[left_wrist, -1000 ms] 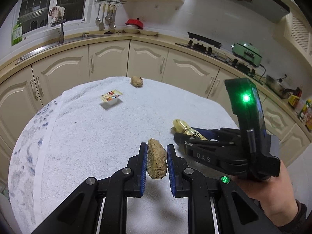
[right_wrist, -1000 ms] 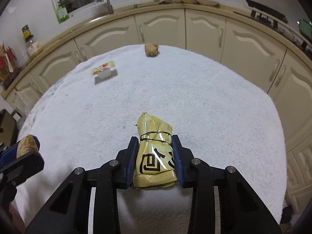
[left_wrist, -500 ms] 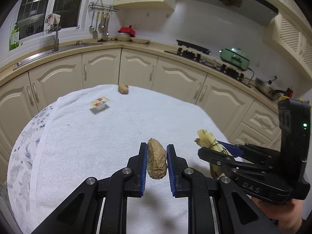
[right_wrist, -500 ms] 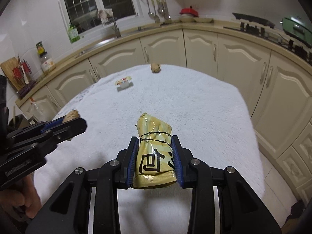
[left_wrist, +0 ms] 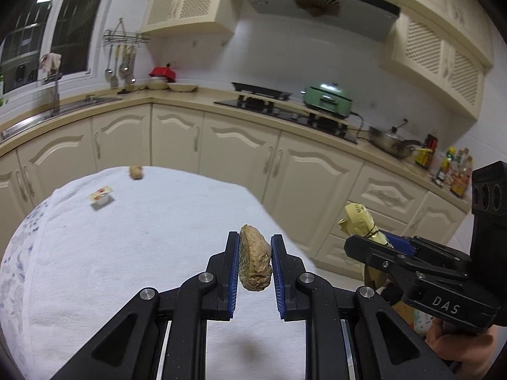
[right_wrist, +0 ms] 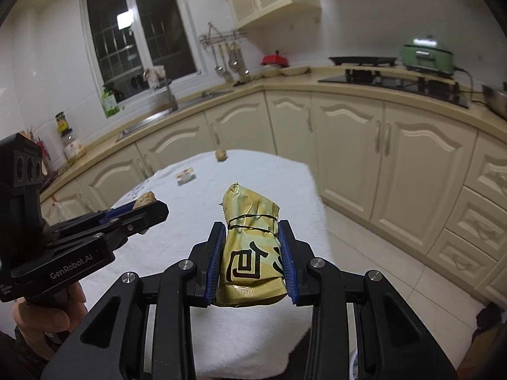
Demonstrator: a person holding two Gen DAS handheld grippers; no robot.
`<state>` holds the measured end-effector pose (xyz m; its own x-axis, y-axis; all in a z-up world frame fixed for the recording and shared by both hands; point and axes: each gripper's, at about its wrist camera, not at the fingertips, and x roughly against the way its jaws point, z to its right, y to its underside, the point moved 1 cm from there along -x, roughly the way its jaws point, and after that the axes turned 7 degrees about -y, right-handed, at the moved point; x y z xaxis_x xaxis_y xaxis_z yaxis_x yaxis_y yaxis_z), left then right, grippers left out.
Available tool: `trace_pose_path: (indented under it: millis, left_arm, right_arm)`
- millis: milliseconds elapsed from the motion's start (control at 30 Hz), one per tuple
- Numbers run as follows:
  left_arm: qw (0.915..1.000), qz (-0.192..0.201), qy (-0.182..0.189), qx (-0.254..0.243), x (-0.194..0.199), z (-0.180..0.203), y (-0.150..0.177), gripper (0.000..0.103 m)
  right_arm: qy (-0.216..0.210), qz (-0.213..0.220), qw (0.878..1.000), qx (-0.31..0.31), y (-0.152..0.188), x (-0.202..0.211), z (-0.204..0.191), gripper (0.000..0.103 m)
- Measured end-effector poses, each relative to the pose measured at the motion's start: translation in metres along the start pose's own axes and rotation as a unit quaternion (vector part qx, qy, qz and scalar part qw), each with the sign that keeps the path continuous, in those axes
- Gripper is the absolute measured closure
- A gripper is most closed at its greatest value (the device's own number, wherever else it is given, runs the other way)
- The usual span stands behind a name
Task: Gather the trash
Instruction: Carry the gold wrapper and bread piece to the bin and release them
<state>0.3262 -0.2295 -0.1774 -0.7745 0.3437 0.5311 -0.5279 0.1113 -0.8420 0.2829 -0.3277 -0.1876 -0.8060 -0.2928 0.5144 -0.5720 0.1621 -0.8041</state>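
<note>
left hand-held gripper (left_wrist: 255, 264) clamps brown lump (left_wrist: 255, 262) — right hand-held gripper (right_wrist: 252, 255) clamps gold wrapper (right_wrist: 252, 247).

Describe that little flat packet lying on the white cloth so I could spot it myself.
Start at the round table covered in white terry cloth in the middle of the kitchen. Toward its far left edge lies a small flat sachet, near a brown crumpled lump. Unlike the lump, it is rectangular, with a yellow-and-red printed top.
</note>
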Motion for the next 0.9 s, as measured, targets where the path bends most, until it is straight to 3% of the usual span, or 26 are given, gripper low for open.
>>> trace_pose_path:
  millis: [267, 533, 900]
  left_arm:
    - [0.9965, -0.020, 0.071, -0.040, -0.033, 0.083, 0.004, 0.088]
    - [0.9826, -0.101, 0.130, -0.085, -0.107, 0.164, 0.024, 0.088]
    - [0.9445, -0.258, 0.155, -0.132, -0.258, 0.250, 0.062, 0.088]
  right_arm:
    - [0.067, 0.025, 0.997, -0.035, 0.022, 0.066, 0.048, 0.070]
    - [0.142, 0.003, 0.982, -0.122, 0.078, 0.103, 0.134, 0.069]
    - [0.175, -0.080, 0.946, -0.262, 0.179, 0.071, 0.263, 0.067]
